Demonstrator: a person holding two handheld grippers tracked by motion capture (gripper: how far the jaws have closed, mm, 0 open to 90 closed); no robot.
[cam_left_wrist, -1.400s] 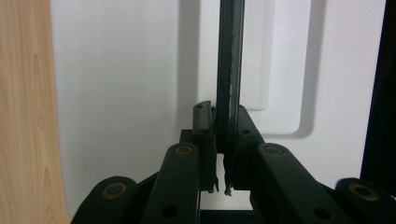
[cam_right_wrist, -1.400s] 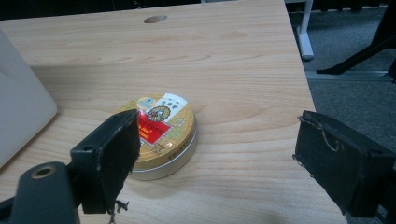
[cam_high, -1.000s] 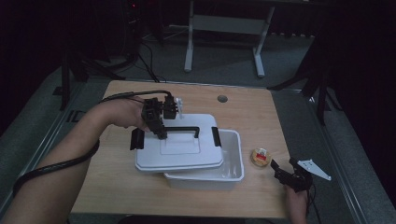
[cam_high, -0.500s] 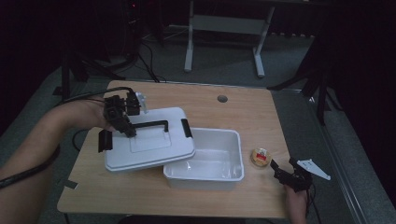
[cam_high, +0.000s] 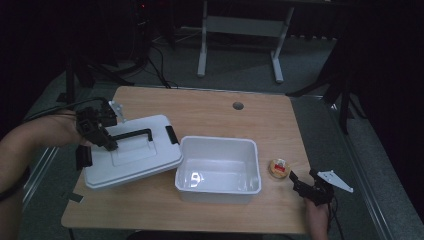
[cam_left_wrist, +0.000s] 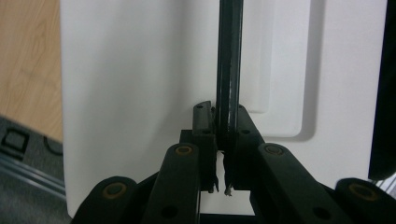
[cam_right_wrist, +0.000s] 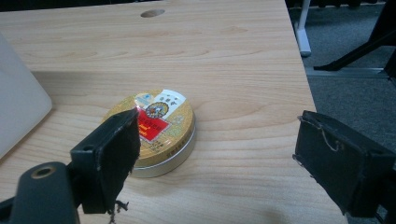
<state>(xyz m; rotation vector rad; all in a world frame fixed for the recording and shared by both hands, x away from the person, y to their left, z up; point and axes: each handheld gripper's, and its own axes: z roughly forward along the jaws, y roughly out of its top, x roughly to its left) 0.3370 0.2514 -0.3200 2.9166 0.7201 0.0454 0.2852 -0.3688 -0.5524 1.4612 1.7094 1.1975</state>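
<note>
Over the table's left edge, left gripper (cam_high: 107, 142) clamps the lid (cam_high: 132, 160) by its handle (cam_left_wrist: 229, 70); tilted like that, it could swing or slip. Right gripper (cam_high: 306, 184) sits open near the tin (cam_right_wrist: 156, 130).

The high view was dim and underexposed, its surroundings sinking to near black, with the wooden table (cam_high: 215, 115) the lit area. A small glare spot shone on the floor of the white bin (cam_high: 218, 170). The left gripper view was brighter but soft, the white lid (cam_left_wrist: 140, 93) washed out and close jaws blurred. The right gripper view was well lit; the gold tin (cam_right_wrist: 156, 126) looked sharp, its near jaws slightly out of focus
</note>
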